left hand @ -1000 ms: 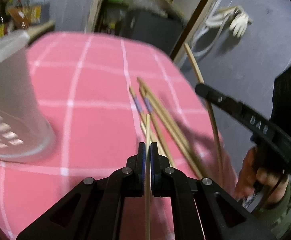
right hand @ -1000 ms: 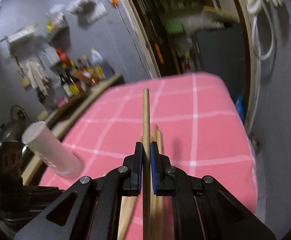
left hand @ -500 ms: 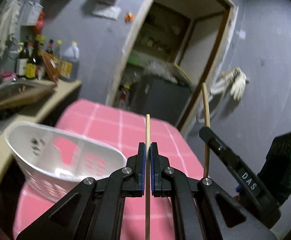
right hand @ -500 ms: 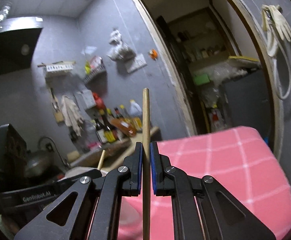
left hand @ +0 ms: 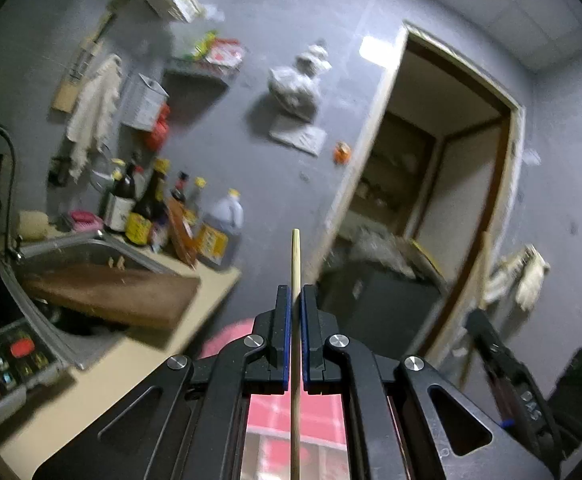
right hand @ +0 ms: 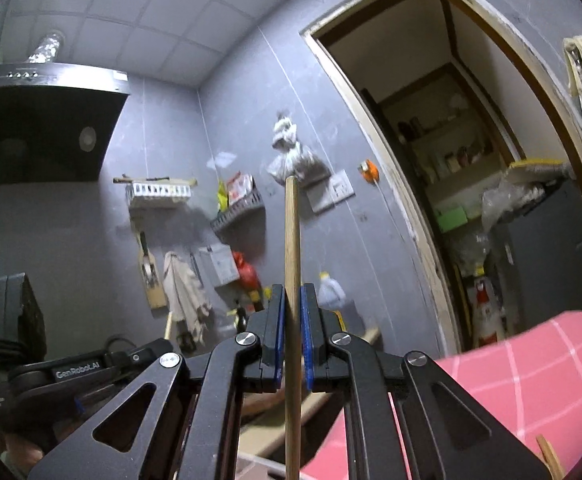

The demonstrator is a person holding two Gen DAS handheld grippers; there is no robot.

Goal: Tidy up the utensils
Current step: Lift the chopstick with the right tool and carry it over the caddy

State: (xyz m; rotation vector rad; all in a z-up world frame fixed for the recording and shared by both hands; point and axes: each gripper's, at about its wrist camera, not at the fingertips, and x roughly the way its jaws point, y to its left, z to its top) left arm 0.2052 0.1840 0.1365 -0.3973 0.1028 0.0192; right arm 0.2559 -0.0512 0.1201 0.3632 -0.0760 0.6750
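My left gripper (left hand: 295, 300) is shut on a thin pale wooden chopstick (left hand: 295, 264) that stands upright between the jaws, tip up. My right gripper (right hand: 292, 300) is shut on a thicker wooden chopstick (right hand: 291, 240), also upright. Both grippers are tilted up toward the grey wall. The right gripper also shows in the left wrist view (left hand: 507, 380) at the lower right. The left gripper shows in the right wrist view (right hand: 103, 364) at the lower left. The tip of another chopstick (right hand: 549, 456) lies on the pink checked cloth (right hand: 531, 364). The white utensil basket is out of view.
A sink (left hand: 91, 256) with a wooden board (left hand: 111, 292) and several bottles (left hand: 159, 208) stand on the counter at left. A stove panel (left hand: 7, 364) is at lower left. An open doorway (left hand: 431, 208) to a pantry is at right. A range hood (right hand: 39, 128) hangs at upper left.
Both grippers have tilted up, each still holding its chopstick. The table and the white basket have dropped out of view, and the wall and ceiling fill the frames.
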